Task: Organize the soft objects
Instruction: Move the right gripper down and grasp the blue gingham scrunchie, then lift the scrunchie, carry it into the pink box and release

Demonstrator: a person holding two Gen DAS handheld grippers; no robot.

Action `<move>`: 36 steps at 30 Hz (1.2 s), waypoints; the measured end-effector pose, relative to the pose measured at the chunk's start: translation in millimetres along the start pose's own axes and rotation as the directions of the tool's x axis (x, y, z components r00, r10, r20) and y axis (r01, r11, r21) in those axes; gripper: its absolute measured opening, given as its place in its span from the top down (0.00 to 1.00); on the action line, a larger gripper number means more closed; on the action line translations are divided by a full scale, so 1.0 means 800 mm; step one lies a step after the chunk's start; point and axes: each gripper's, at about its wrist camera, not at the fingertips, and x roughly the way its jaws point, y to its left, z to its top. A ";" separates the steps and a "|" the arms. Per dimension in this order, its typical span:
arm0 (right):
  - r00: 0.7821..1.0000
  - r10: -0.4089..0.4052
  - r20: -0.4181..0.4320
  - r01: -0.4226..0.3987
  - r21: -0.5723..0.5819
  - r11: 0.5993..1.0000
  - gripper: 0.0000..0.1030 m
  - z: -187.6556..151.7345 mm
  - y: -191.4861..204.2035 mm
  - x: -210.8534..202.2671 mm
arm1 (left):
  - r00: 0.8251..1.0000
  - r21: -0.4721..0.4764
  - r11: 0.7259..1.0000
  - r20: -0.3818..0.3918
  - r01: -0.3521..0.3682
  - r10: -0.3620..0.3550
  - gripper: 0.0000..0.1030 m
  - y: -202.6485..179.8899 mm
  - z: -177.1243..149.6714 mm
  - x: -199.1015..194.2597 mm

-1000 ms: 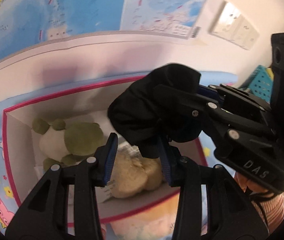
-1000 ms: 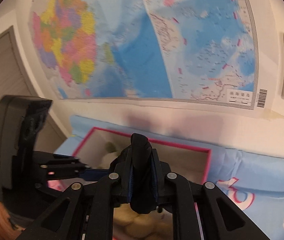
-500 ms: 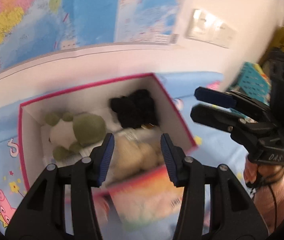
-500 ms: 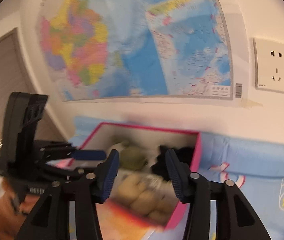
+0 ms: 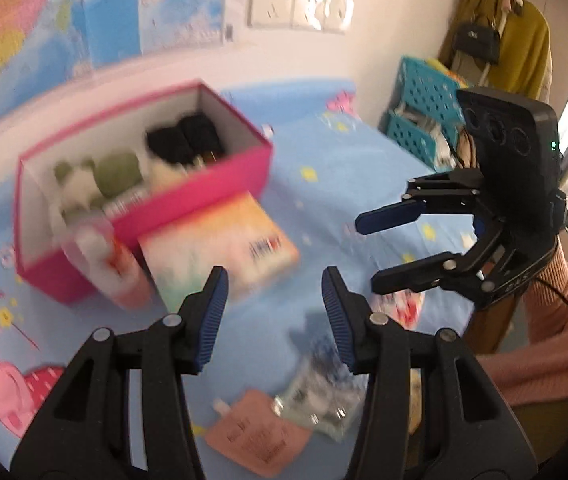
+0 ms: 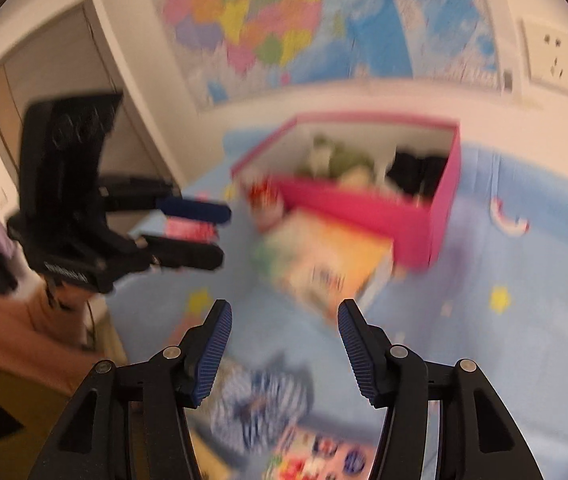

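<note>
Left wrist view: left tongs (image 5: 274,300) spread wide, nothing between the pads; right tongs (image 5: 367,250) likewise parted and empty, hovering above the bed (image 5: 323,168). Pink box (image 5: 188,204) sits on the blue sheet, holding a green-and-white plush (image 5: 100,172) and a black soft item (image 5: 184,142). A colourful flat pack (image 5: 224,248) lies just in front of the box.

Right wrist view: striped cloth (image 6: 260,404) lies crumpled on the sheet, near and below the right tongs (image 6: 284,344). Heavy blur; detail uncertain.

Judgement: the cloth looks light and limp, will droop and bunch. Pinch a raised fold near its middle, not a loose edge, so it lifts as one bundle.
</note>
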 end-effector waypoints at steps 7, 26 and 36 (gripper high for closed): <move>0.991 0.006 -0.134 -0.005 0.012 1.000 0.45 -0.040 0.007 0.047 | 0.996 -0.032 0.999 -0.083 0.024 -0.026 0.51 -0.011 -0.046 0.021; 0.980 0.068 -0.189 -0.053 0.080 0.995 0.51 -0.061 -0.009 0.091 | 0.968 -0.087 0.987 -0.200 0.134 -0.149 0.51 -0.033 -0.086 0.087; 0.988 0.052 -0.143 -0.041 0.078 0.996 0.88 -0.054 -0.003 0.083 | 0.967 -0.125 0.978 -0.171 0.168 -0.188 0.62 -0.028 -0.087 0.089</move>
